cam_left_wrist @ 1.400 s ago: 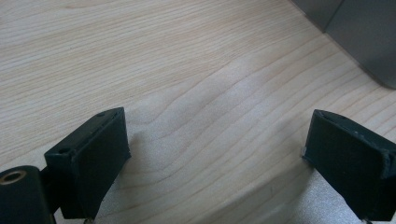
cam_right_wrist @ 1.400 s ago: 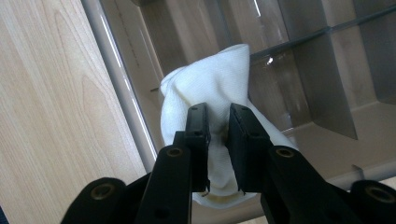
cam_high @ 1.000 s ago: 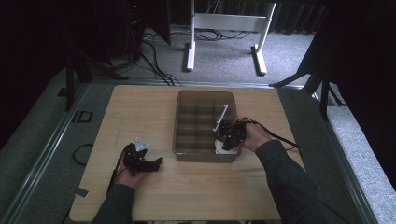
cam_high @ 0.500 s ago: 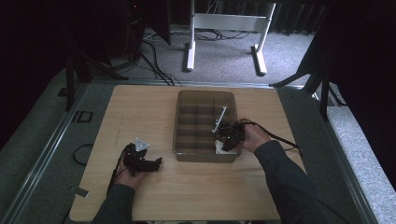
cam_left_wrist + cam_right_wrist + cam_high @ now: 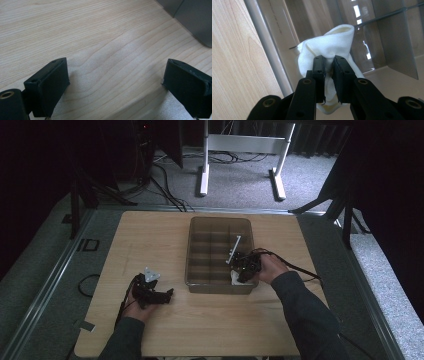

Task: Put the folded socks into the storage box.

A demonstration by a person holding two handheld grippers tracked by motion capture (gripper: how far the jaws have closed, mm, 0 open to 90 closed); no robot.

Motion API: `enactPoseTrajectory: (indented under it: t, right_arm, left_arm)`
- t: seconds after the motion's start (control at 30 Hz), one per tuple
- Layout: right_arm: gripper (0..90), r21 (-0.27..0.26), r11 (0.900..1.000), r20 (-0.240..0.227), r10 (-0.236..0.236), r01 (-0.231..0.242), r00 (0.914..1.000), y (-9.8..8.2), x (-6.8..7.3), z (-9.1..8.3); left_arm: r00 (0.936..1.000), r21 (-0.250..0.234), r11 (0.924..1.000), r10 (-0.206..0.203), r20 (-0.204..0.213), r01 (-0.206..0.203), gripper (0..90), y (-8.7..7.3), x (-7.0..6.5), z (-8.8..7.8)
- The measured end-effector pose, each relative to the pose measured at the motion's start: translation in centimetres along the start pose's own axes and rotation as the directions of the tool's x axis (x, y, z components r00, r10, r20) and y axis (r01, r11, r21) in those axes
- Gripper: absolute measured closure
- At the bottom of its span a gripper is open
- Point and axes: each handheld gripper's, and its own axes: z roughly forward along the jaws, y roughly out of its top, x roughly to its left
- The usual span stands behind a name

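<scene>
Taking the smoky translucent plastic divider box (image 5: 220,254) as the landmark, the nearest thing to the person is the left gripper (image 5: 162,295), resting on the pale wooden table (image 5: 150,235) well to the left of the box's near corner. In the left gripper view its two black jaws stand wide apart with only bare wood grain between them, so it holds nothing and touches only the tabletop.

Farther in, at the box's near right compartment, sits the right gripper (image 5: 329,66), gripped by the person's right hand (image 5: 270,268). Its jaws have just been closing and now stand almost together, pinched on a fold of the small white knitted cloth, which looks like a sock (image 5: 329,45). The cloth bulges up above the jaw tips and hangs loosely below them, close beside the box's rounded rim.

Judging by its look, the sock is light, soft and limp, not fragile, and unlikely to slip from rubbery pads. It will sag and drag, though, so a bunched fold near its middle seems the best hold, and it could snag on the thin dividers.

Beyond, the far compartments look empty.
</scene>
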Motion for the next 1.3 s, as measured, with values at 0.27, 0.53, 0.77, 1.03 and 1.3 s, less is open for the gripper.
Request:
enactPoseTrajectory:
  t: [0.27,0.53,0.77,1.03,1.3]
  right_arm:
    - [80.6,0.018,1.0,0.007,-0.005,0.004,1.0,0.1,0.2,0.7]
    - [81.0,0.023,1.0,-0.003,0.003,-0.003,1.0,-0.1,0.1,1.6]
    - [81.1,0.032,0.999,-0.009,0.003,-0.003,1.0,0.1,0.1,1.9]
    - [82.1,0.081,0.997,-0.004,-0.001,0.001,1.0,0.7,0.3,2.9]
    - [83.1,0.097,0.995,-0.029,0.015,-0.012,0.9995,0.9,-0.1,3.2]
  left_arm:
    - [1.0,0.001,1.0,0.001,0.0,-0.001,6.6,0.0,0.0,0.0]
    - [1.0,0.001,1.0,0.001,0.001,-0.001,6.6,0.0,0.0,0.0]
    - [1.0,0.001,1.0,0.001,0.0,-0.001,6.6,0.0,0.0,0.0]
    - [1.0,0.001,1.0,0.001,0.0,-0.001,6.6,0.0,0.0,0.0]
    - [1.0,0.001,1.0,0.001,0.0,-0.001,6.6,0.0,0.0,0.0]
